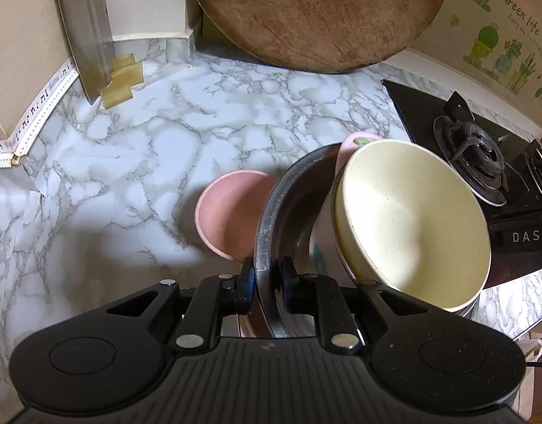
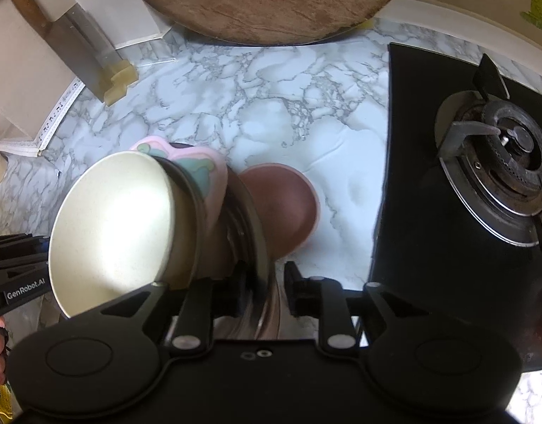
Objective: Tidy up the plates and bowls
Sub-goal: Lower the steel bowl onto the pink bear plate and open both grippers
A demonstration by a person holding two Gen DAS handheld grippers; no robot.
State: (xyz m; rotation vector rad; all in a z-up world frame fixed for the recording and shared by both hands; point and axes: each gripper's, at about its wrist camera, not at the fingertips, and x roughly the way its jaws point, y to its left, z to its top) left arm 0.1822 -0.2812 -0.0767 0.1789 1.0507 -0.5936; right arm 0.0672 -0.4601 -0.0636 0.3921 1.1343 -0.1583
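A marble-patterned surface (image 1: 136, 148) carries everything. At its far edge a big round wooden chopping board (image 1: 316, 14) leans upright against the wall. Toward the far left corner a cleaver (image 2: 76, 46) with a wooden handle stands tilted, its blade tip beside some pale yellowish blocks (image 1: 124, 79). A black gas hob (image 2: 447, 162) with its burner (image 2: 507, 166) occupies the right edge. Cactus stickers (image 1: 500, 42) decorate the wall behind.

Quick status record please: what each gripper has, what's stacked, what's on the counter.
left gripper: shut on the metal bowl rim
right gripper: open, jaws astride the same rim
stack: cream bowl and pink patterned dish tilted inside metal bowl
counter: pink bowl upright beside stack
backdrop: round wooden board, cleaver, gas stove
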